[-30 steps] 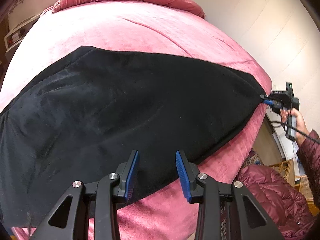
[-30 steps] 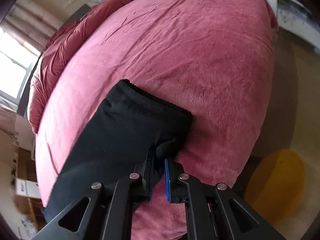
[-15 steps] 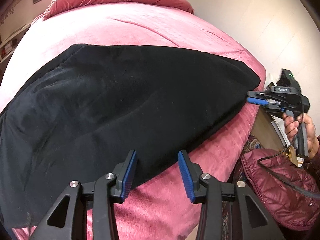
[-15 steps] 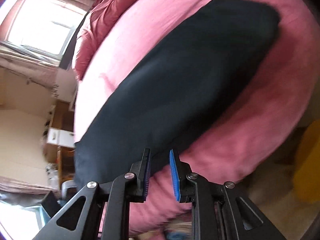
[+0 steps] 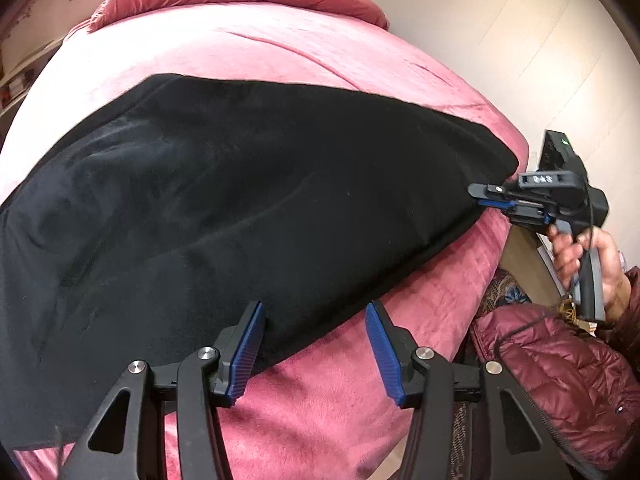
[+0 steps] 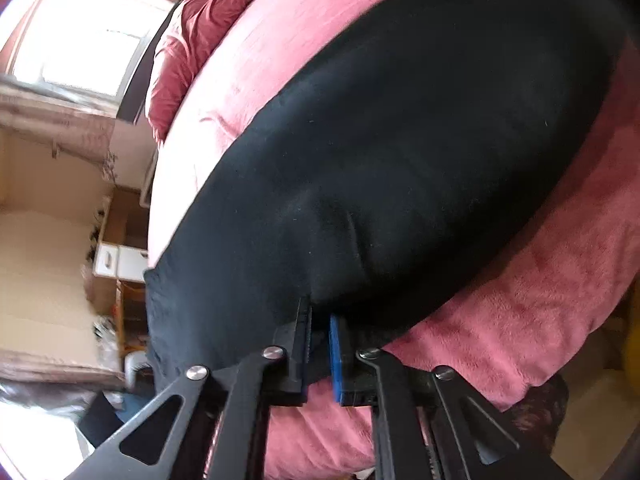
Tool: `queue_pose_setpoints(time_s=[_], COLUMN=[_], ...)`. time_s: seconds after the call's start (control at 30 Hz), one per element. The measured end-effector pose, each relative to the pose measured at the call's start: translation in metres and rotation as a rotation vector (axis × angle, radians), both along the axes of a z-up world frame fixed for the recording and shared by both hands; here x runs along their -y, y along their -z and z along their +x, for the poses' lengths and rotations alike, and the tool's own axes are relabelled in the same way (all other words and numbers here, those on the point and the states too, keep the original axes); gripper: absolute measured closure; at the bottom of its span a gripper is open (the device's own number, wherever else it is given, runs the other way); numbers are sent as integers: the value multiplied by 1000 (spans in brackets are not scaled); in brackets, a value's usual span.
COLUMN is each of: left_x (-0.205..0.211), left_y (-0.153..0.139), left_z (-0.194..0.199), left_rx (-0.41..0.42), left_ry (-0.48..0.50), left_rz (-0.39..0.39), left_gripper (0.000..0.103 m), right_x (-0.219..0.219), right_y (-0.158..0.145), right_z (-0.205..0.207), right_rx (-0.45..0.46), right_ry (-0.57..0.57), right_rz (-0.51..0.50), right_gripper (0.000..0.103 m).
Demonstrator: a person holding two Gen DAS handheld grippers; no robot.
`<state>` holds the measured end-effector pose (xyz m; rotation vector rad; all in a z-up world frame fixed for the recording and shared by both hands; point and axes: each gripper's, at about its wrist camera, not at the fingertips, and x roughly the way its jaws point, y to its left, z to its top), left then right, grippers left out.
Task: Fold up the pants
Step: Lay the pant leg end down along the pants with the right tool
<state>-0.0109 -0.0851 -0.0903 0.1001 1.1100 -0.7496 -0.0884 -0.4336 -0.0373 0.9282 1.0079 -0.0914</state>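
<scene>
Lying flat along the near edge of the pink plush bed, the black fleece pants are pinched at one end by the right gripper, its jaws just closing; the left gripper, just opening, stands spread over their near hem.

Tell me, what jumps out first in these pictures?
A big black pair of pants lies spread across a pink bed, covering most of its near half. At the pants' right end a hand holds the right gripper, just closing on the cloth edge. In front, the left gripper has just been opening, nothing pinched between its blue pads.
</scene>
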Motion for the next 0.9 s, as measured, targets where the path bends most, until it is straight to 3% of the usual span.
queue_pose_setpoints(time_s=[0.13,0.23,0.3,0.4,0.47,0.57,0.73,0.9], left_x=[-10,-13,-11,-8,-8,-14,-20,-28], left_y=[-4,-2,-2,2,4,2,-2,-5], left_z=[2,7,10,13,15,19,25,30], left_rx=[-5,-12,-13,-17,-12,-23,-5,13], left_ry=[-18,-23,-33,-44,-67,-104,-143,-179], left_rz=[-28,-15,-3,7,22,-16,-10,4], left_gripper=[50,50,50,50,50,50,50,50], right_x=[-7,-6,-3,2,11,32,97,152], right_y=[-21,2,12,12,6,-6,-23,-24], right_z=[-9,-13,-12,-13,-21,-37,-64,-64], right_rx=[27,-53,-48,-23,-16,3,17,-42], right_ry=[-54,-70,-57,-41,-46,25,311,490], right_rz=[-59,-62,-29,23,-11,-42,-119,-204], right_gripper=[97,97,97,92,79,74,74,74])
